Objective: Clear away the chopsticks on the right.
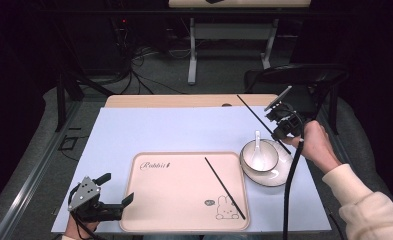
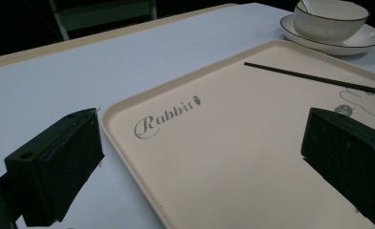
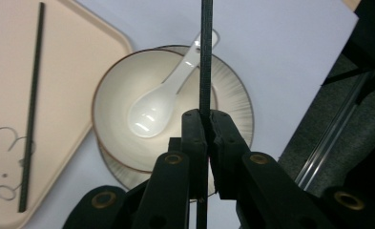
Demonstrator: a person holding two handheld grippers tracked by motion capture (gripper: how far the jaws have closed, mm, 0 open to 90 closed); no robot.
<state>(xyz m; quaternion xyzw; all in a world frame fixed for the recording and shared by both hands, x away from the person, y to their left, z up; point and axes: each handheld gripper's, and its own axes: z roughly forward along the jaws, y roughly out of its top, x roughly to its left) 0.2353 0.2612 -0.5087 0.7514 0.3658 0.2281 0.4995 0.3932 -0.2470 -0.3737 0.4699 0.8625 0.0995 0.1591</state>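
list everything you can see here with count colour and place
thin black chopstick on tray: 1, black, lying diagonally on the tray
thin black chopstick in claw: 1, black, held above the bowl
beige rectangular tray: 1, beige with rabbit print, front centre
white ceramic bowl: 1, white, dark rim, on the plate
white ceramic spoon: 1, white, inside the bowl
white plate: 1, white, right of tray
pale blue table cover: 1, across the table
left claw: 1, black, open, beside the tray's left edge
right claw: 1, black, shut on a chopstick
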